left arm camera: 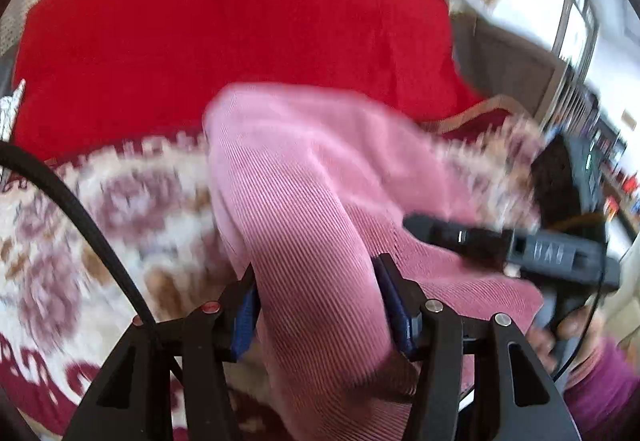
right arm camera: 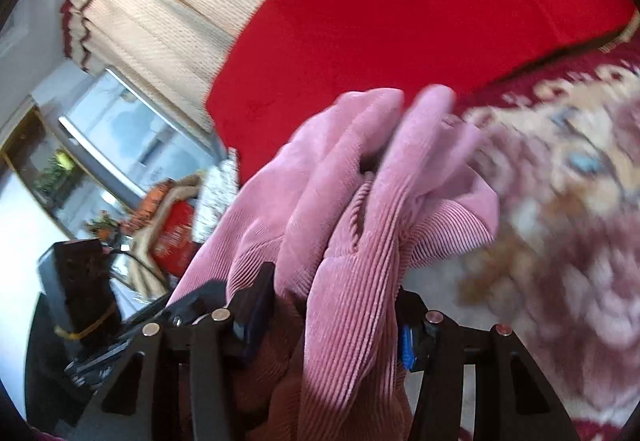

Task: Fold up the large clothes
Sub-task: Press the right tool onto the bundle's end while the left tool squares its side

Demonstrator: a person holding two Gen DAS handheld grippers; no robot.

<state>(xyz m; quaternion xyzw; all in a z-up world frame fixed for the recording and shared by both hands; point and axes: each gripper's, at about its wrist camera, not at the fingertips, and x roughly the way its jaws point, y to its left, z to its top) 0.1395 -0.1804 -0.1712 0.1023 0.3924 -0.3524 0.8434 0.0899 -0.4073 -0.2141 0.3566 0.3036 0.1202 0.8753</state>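
Observation:
A pink corduroy garment (left arm camera: 312, 201) fills the middle of both views. My left gripper (left arm camera: 316, 293) is shut on a thick fold of it, held above a patterned carpet (left arm camera: 100, 209). My right gripper (right arm camera: 332, 305) is shut on another bunched part of the same garment (right arm camera: 360, 225), which drapes forward over the jaws. The right gripper's body (left arm camera: 520, 249) shows at the right of the left wrist view, close beside the cloth. Both views are blurred by motion.
A red sofa or cushion (left arm camera: 224, 33) stands right behind the garment, also in the right wrist view (right arm camera: 400, 9). Cream curtains (right arm camera: 160, 1) hang behind it. A window (right arm camera: 132, 129) and cluttered items (right arm camera: 168, 217) lie at the left. A black cable (left arm camera: 80, 217) crosses the left.

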